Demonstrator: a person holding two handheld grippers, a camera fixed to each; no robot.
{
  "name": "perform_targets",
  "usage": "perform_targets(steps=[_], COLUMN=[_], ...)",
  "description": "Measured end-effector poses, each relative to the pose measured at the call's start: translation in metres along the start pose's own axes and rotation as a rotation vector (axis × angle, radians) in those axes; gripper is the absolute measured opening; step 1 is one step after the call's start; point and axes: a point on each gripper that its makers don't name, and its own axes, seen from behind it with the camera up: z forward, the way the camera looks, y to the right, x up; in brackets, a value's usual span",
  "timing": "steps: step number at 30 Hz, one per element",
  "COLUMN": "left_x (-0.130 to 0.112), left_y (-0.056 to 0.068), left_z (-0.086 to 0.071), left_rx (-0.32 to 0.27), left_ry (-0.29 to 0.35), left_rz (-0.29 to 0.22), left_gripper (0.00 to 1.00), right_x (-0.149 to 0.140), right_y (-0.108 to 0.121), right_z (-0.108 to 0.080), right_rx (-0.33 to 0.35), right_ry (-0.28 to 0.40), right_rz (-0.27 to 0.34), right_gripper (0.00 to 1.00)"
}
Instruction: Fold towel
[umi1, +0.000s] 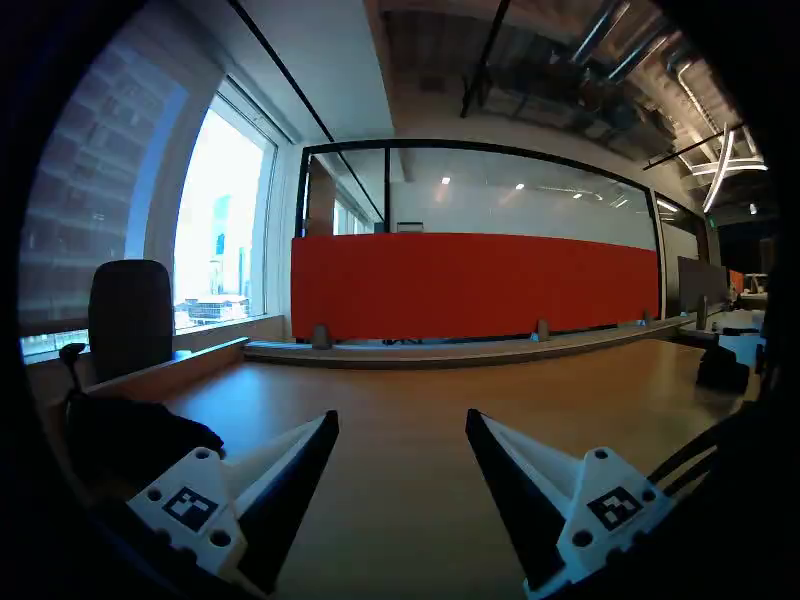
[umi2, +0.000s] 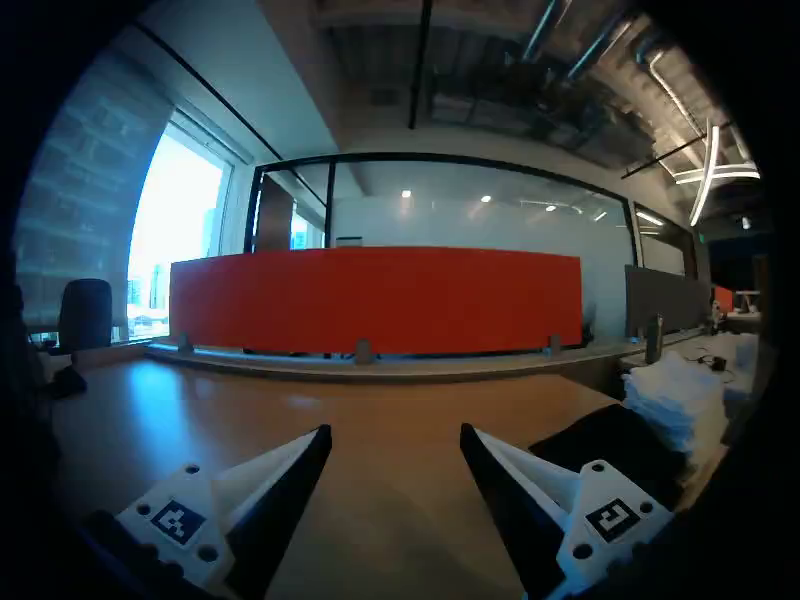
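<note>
In the right gripper view a stack of folded white towels (umi2: 678, 400) stands at the right edge of the wooden table (umi2: 400, 430), with a dark cloth (umi2: 610, 435) lying in front of it. My right gripper (umi2: 395, 432) hovers low over the table, open, with nothing between its fingers. In the left gripper view my left gripper (umi1: 402, 420) is open too, over bare wood (umi1: 420, 400). A black cloth heap (umi1: 130, 435) lies just left of its left finger (umi1: 270, 470).
A red divider panel (umi1: 470, 285) runs along the table's far edge, with glass behind it. A black office chair (umi1: 128, 315) stands at the window on the left. Dark items (umi1: 722, 368) sit at the table's right end.
</note>
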Motion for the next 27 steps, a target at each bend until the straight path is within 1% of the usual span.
perform_targets(steps=[27], left_x=[-0.0006], left_y=[-0.0013], left_z=[0.0009], left_rx=[0.0], left_ry=[-0.001], left_rz=[-0.003], left_gripper=[0.94], right_x=[-0.0009], right_y=[0.0007], right_z=[0.0], right_rx=[0.0], right_ry=[0.0], right_rz=[0.0], right_gripper=[0.99])
